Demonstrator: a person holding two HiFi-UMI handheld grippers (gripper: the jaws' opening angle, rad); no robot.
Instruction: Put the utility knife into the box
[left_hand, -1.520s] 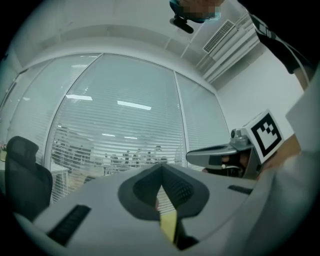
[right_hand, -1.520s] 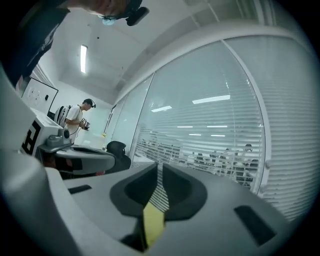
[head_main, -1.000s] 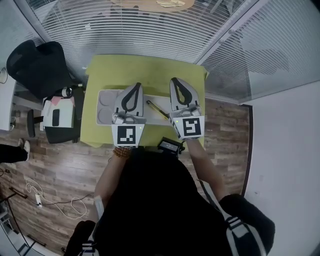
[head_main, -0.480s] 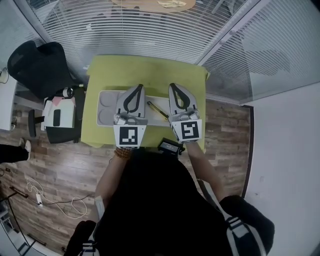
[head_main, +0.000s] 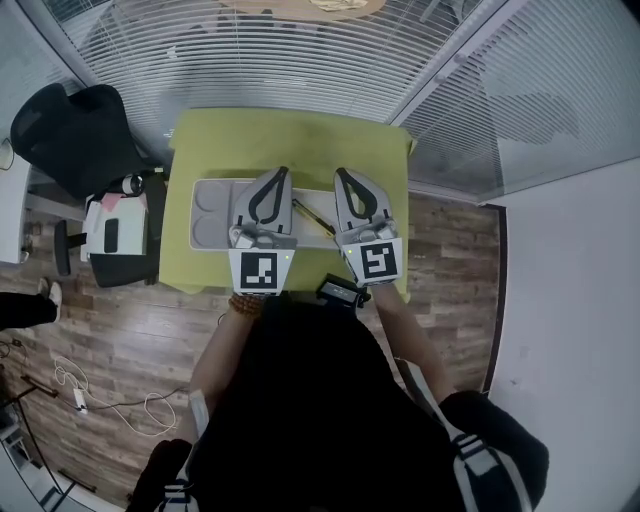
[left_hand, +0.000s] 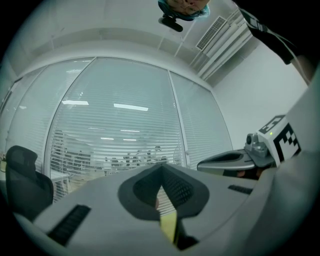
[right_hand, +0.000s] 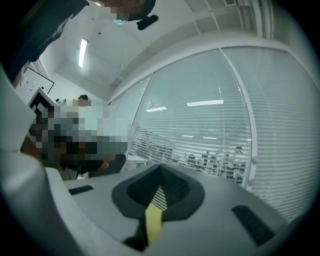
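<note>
Nearest the person, a small black device (head_main: 340, 291) sat at the near edge of the yellow-green table (head_main: 290, 140).

Just past it, both tools were held about level above the table, side by side. The left gripper (left_hand: 161, 171) had its jaws tip to tip with nothing between them. The right gripper (right_hand: 160, 174) had just drawn its jaws fully together, also on nothing. Neither touched any object.

Between the two tools lay the utility knife (head_main: 312, 217), slim, yellow and black, set at a slant. From above it fell inside the outline of the white box (head_main: 210, 238), toward its right end. Round recesses filled the box's left end. I could not tell whether the knife rested in a compartment or across the rim.

Judgement: the grasp was not in hand, and the knife may have needed seating. If so, the next move called for opening one gripper, tipping it down and straddling the narrow handle crosswise.

Beyond stood an office chair (head_main: 70, 130) and slatted blinds (head_main: 280, 60).
</note>
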